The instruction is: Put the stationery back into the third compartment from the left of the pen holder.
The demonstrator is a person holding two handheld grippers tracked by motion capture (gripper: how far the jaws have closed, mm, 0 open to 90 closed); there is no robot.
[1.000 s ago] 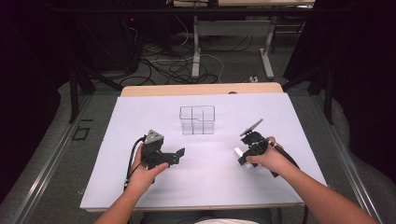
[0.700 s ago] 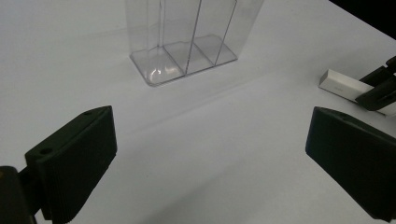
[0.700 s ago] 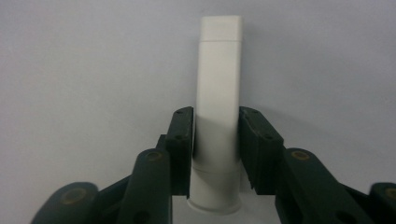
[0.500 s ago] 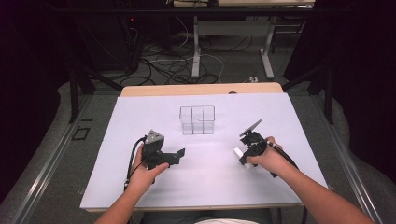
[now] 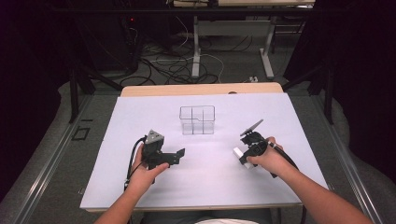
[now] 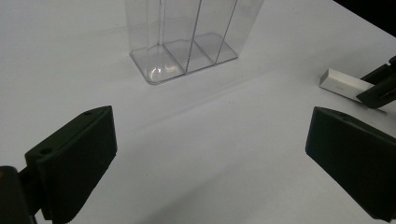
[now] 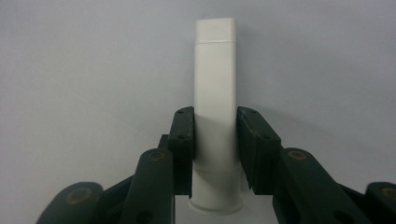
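- Right gripper: fingers have just closed, clamping the white tube between them.
- Left gripper: wide open, empty.
- Lift it straight up, keeping the squeeze steady.

overhead camera facing forward-down; two close tool cameras, sharing perhaps the clear box.

Clear divided box stands on white table.

White-covered table: clear 3-compartment box centre, white tube right.
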